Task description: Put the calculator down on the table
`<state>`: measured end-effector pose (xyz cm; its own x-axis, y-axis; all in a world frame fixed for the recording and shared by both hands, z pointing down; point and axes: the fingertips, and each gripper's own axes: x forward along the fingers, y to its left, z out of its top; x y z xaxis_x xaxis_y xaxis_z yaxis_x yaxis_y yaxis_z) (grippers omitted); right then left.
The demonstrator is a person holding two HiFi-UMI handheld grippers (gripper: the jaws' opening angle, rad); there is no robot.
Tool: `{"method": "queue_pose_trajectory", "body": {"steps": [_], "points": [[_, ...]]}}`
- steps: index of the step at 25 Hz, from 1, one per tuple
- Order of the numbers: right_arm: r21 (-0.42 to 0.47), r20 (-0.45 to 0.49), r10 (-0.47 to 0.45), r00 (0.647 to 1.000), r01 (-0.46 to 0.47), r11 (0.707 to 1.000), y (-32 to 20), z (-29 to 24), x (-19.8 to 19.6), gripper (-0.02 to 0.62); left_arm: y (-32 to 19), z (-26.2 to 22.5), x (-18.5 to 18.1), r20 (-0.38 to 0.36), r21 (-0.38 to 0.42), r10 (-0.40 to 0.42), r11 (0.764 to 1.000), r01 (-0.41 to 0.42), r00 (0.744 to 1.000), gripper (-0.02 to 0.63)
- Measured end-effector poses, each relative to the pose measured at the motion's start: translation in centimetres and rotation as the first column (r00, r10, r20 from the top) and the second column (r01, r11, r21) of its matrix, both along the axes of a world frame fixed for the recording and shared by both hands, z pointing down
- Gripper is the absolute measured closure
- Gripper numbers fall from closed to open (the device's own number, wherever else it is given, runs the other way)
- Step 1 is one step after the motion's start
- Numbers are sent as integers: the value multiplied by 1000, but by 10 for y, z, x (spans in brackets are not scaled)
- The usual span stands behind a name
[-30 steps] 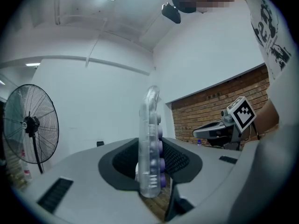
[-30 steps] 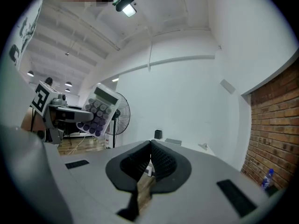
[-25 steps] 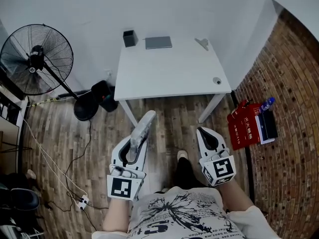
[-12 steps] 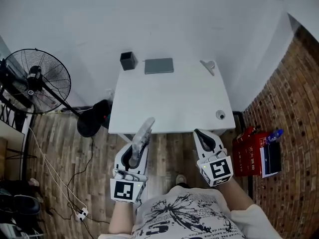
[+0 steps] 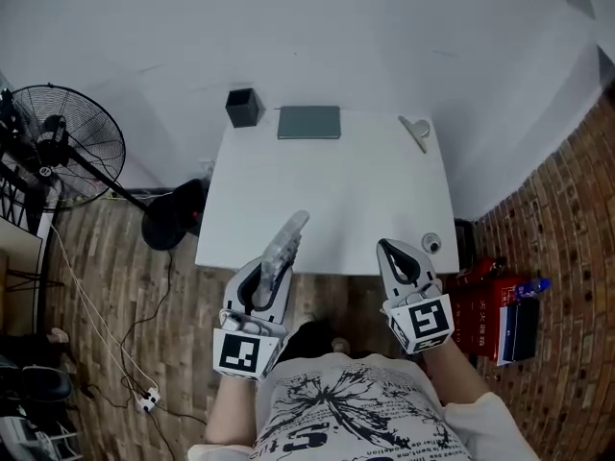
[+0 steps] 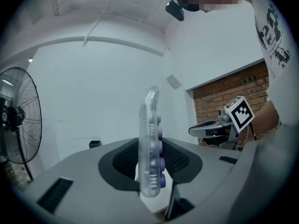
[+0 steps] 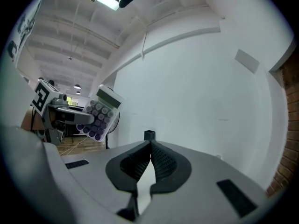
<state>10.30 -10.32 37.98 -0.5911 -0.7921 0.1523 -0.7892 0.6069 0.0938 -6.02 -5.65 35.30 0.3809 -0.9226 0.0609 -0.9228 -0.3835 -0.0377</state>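
A clear calculator [image 5: 281, 246] with purple keys stands on edge between the jaws of my left gripper [image 5: 262, 281], which is shut on it; its far end reaches over the front edge of the white table [image 5: 327, 195]. In the left gripper view the calculator [image 6: 150, 143] is clamped upright between the dark pads. My right gripper [image 5: 401, 261] is shut with nothing in it, at the table's front right edge. The right gripper view shows the jaws touching at their tips [image 7: 150, 146], and the calculator [image 7: 99, 114] in the other gripper at far left.
On the table's far edge stand a small black cube-shaped holder [image 5: 243, 107], a grey flat case [image 5: 308, 122] and a small grey item [image 5: 416, 129]; a small round thing [image 5: 431, 243] lies near the front right corner. A floor fan [image 5: 60, 144] stands left, red boxes [image 5: 495, 303] lie right.
Both grippers, with the calculator in the left one, have come forward from over the wooden floor to the table's front edge. The jaws look unchanged.
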Motion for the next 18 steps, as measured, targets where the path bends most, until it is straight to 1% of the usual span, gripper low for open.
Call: {"method": "queue_pose_trajectory", "body": {"steps": [2,4,8,11,13,15,18], "points": [[-15,-4,-1,1000,1,1000,-19,7,-7,580,-22,12,-4,29,-41,18,999,-17,999,465],[-28,-8,2,1000,-2,1000,-41,13,-14,580,-47,21,-7,34,-63,42,997,-40,999,465],[-56,5,32,999,-32,998,-90,23,-24,581,-105,32,-12,-4,-61,80,995,-80,997,465],[-84,18,59,998,-57,995,-127,34,-30,580,-144,50,-15,3,-102,115,988,-114,993,464],[-98,10,75,997,-73,992,-148,45,-32,581,-164,67,-15,22,-155,149,977,-143,989,463],[-115,-6,85,996,-85,990,-168,58,-35,580,-182,88,-14,43,-218,187,960,-173,981,463],[-161,-21,104,994,-106,981,-189,81,-37,580,-203,119,-13,27,-291,224,934,-206,974,463]]}}
